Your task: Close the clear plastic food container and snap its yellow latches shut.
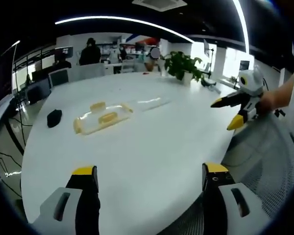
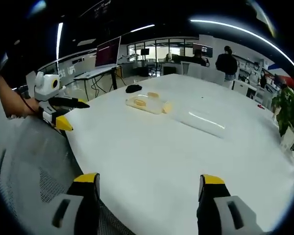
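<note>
A: Left tool [image 1: 150,177], own view: jaws rise at 6 o'clock, spread wide apart, nothing between them, yellow tips over the near edge of the white surface [image 1: 152,142].

B: Container?

A: Clear plastic food container [image 1: 102,117] lies out on the surface at about 10 o'clock from the jaws, well apart from them. Yellow latches [image 1: 97,105] show along its sides. Its clear lid [image 1: 149,103] lies flat just beside it toward 1 o'clock; whether the two touch, I can't tell.

B: Anything else close?

A: Small black object [image 1: 54,118] at 9 o'clock of the container, near it but apart. Potted plant [image 1: 184,66] at the far edge, 12 o'clock.

B: Right tool?

A: Right tool [image 2: 150,179], own view: jaws also wide apart at 6 o'clock, holding nothing, over the near edge. In the left gripper view it sits at 3 o'clock, held in a hand [image 1: 269,100], yellow-tipped jaws parted, off the surface edge.

B: Container from that side?

A: Around 12 o'clock, well apart from the jaws, lid toward 1 o'clock. People stand at desks in the background.
</note>
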`<state>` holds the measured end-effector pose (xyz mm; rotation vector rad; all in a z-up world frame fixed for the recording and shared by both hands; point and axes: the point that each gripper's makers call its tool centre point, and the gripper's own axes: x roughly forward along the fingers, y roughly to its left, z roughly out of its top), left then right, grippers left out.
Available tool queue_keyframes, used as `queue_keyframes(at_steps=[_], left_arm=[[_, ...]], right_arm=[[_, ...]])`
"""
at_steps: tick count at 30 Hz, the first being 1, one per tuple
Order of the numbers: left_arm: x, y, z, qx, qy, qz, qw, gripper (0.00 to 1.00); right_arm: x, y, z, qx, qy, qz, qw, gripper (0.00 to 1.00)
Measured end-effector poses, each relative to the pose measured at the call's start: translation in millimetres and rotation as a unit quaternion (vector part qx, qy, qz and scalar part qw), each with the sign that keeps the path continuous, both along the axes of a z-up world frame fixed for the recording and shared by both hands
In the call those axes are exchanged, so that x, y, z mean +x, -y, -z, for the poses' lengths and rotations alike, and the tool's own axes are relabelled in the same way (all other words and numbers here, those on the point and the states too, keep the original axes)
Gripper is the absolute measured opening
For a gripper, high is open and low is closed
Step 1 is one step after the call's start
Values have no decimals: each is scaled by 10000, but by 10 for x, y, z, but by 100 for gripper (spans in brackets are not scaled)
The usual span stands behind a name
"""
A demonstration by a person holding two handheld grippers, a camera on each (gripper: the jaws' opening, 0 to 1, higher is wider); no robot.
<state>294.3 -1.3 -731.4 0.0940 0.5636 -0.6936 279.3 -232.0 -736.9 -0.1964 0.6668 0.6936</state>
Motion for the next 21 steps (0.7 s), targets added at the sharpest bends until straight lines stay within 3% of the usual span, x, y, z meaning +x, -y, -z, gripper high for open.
queue_keyframes(at_steps=[21], left_arm=[[-5, 3, -11, 99, 45, 42, 9999, 84]], right_arm=[[1, 14, 2, 4, -19, 25, 10000, 82]])
